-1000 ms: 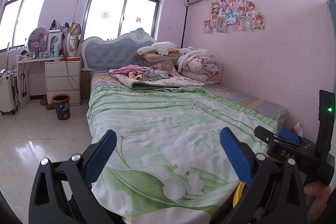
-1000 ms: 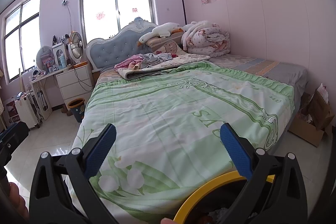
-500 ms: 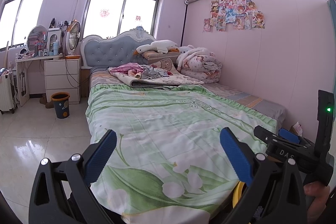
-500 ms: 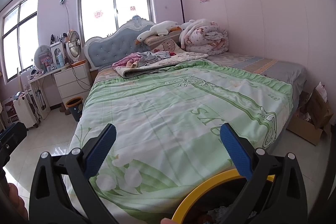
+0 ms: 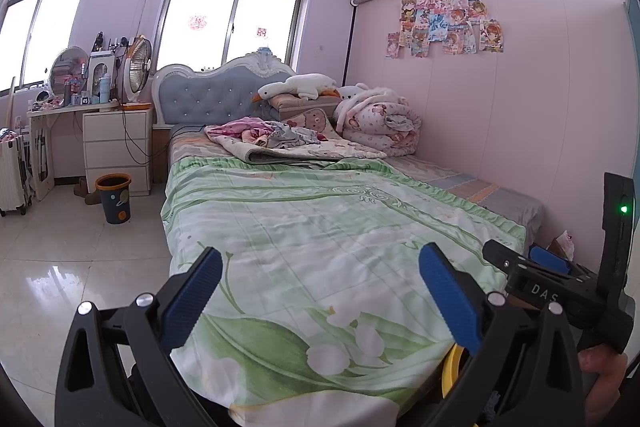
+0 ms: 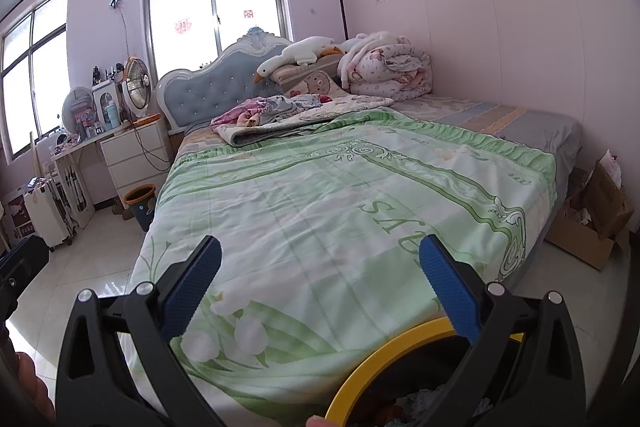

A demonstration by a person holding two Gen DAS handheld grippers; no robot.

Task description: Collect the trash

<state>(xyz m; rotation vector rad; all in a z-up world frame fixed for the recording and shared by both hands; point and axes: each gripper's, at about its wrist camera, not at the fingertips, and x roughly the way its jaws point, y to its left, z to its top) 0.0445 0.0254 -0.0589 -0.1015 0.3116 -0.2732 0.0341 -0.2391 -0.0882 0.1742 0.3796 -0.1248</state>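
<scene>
My left gripper [image 5: 320, 263] is open and empty, hovering over the foot of a bed with a green floral quilt [image 5: 320, 227]. My right gripper [image 6: 320, 259] is also open with nothing between its blue pads, over the same quilt [image 6: 340, 195]. Just below the right gripper is a bin with a yellow rim [image 6: 384, 359], with dark scraps inside and a fingertip at its edge. A sliver of that yellow rim [image 5: 450, 367] shows in the left wrist view. No loose trash is visible on the quilt.
A small dark bin with an orange rim [image 5: 114, 197] stands on the tiled floor by white drawers [image 5: 116, 151]. An open cardboard box [image 6: 592, 227] with paper in it sits at the bed's right. Clothes [image 6: 272, 111], folded bedding and a plush goose lie near the headboard.
Both views have drifted only slightly relative to the bed. Both grippers have stayed open and empty.
</scene>
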